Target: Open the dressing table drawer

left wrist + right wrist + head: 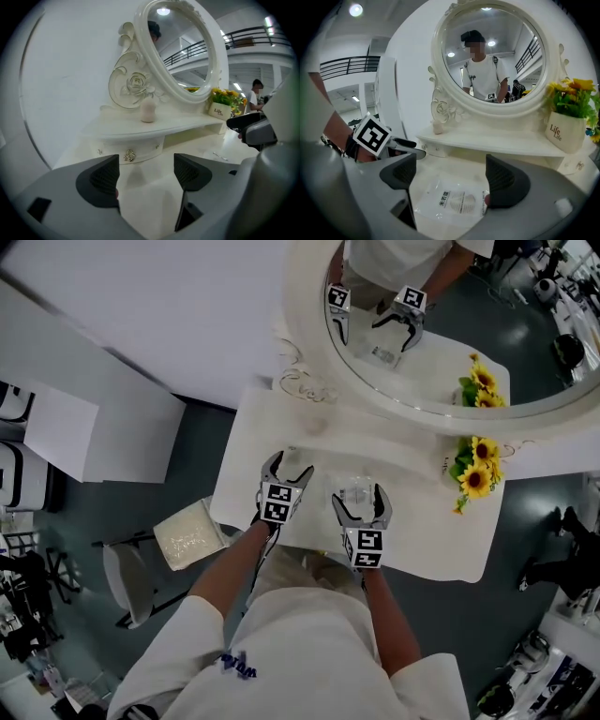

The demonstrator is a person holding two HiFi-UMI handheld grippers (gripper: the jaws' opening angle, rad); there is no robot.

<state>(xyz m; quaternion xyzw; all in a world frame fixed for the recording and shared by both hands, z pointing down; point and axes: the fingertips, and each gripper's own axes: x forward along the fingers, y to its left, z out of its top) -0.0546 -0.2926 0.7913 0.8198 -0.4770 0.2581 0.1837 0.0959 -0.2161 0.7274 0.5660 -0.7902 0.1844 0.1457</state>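
1. Both jaws stood apart. The left gripper was empty, and the right gripper hung over a clear sachet without pinching it.
2. The drawer sat shut under the small shelf at the mirror foot, ahead of the left gripper.
3. I judged I should centre the left jaws on the knob, close squarely, then pull straight out.
4. The dressing table looked glossy, cream and carved. The knob was small, golden and ornate, so it might slip.
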